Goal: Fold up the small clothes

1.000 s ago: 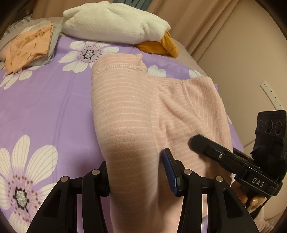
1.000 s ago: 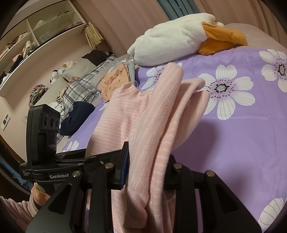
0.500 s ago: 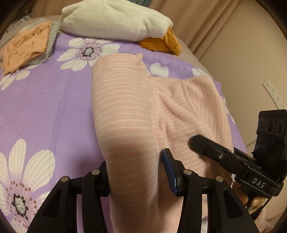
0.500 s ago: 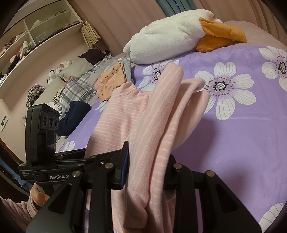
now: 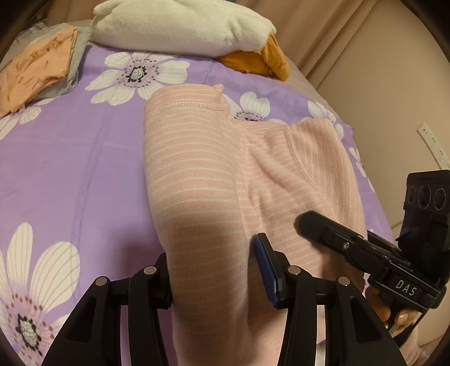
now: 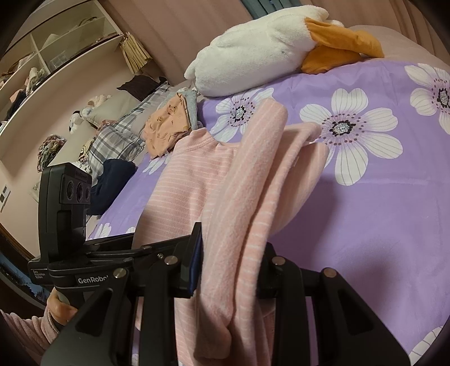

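Note:
A pink garment with thin white stripes stretches away from me over the purple flowered bedspread. My left gripper is shut on a thick fold of its near edge. In the right wrist view my right gripper is shut on a bunched fold of the same pink garment, which drapes over the jaws. The right gripper's body shows at the right of the left wrist view, and the left gripper's body at the left of the right wrist view, each held by a hand.
A white plush toy with orange parts lies at the far side of the bed. Folded orange and grey clothes sit at the far left. A plaid pillow, dark cloth and wall shelves lie beyond the bed's left side.
Both grippers have drifted slightly forward and down with the garment; the plush toy and folded clothes sit a little higher in view. Grips are unchanged.

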A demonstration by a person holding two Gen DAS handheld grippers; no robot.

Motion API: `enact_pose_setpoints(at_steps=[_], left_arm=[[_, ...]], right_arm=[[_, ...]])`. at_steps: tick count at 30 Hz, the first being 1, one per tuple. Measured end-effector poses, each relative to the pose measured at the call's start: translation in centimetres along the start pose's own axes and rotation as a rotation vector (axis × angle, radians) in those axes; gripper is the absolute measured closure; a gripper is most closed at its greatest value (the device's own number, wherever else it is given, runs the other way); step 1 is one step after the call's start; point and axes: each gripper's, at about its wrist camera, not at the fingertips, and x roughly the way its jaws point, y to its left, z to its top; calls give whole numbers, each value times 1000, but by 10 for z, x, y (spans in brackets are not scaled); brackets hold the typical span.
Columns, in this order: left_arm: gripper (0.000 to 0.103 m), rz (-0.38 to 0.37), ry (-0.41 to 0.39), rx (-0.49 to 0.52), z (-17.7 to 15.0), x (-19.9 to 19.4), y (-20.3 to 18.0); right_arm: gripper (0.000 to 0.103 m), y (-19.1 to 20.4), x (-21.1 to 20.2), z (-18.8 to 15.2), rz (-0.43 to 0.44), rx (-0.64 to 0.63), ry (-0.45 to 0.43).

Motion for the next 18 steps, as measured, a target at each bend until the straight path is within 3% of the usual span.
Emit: enact_pose_setpoints(at_steps=[18], left_arm=[[56,18,37,-8,3,26,6]], right_arm=[[73,-17,21,-2,-13,31,30]])
